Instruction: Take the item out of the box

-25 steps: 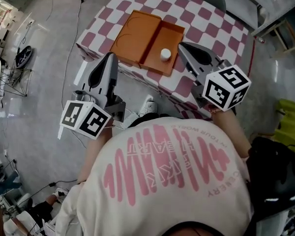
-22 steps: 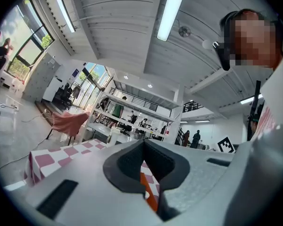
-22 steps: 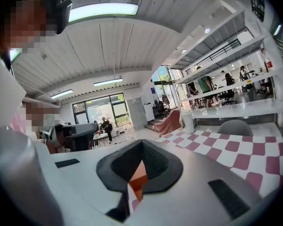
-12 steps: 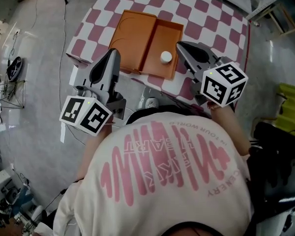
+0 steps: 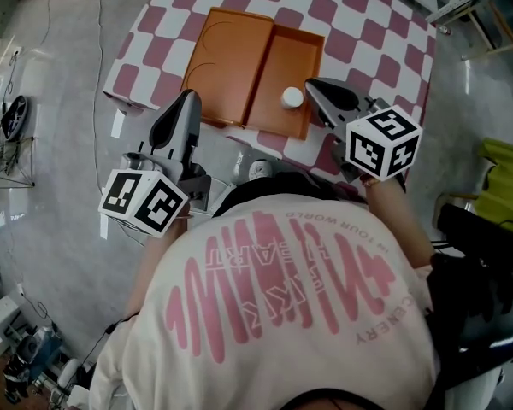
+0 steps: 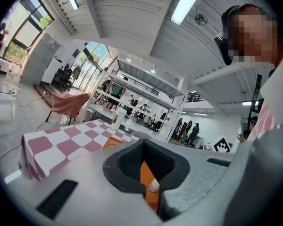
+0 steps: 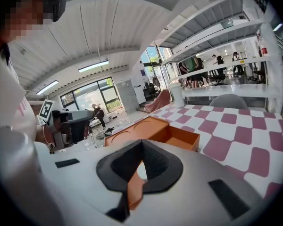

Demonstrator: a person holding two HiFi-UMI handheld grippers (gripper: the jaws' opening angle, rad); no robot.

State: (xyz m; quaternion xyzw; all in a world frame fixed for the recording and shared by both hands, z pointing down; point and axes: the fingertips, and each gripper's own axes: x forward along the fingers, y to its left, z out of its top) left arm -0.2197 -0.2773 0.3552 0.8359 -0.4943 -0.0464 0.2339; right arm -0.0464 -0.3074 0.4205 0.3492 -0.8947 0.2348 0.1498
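One white item (image 5: pixel 291 97) in box (image 5: pixel 284 62), just beside right gripper (image 5: pixel 311 87).

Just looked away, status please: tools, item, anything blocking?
Shut, empty: left tool, right tool. Inside open orange box: white item. Nothing over it.

Pink-and-white checked table in a bright workshop hall

The table (image 5: pixel 359 20) is seen across the upper middle of the head view, set on a glossy grey floor (image 5: pixel 51 84) over which a thin cable (image 5: pixel 100 24) is trailed at the upper left; a black wheel-like object (image 5: pixel 13 116) is seen at the left edge and a yellow-green thing (image 5: pixel 506 173) at the right edge; in the right gripper view a grey chair (image 7: pixel 228 100) is placed behind the table under white shelving (image 7: pixel 226 60), and in the left gripper view a pink cloth (image 6: pixel 68 102) is draped at mid left beneath ceiling strip lights (image 6: pixel 186 4)
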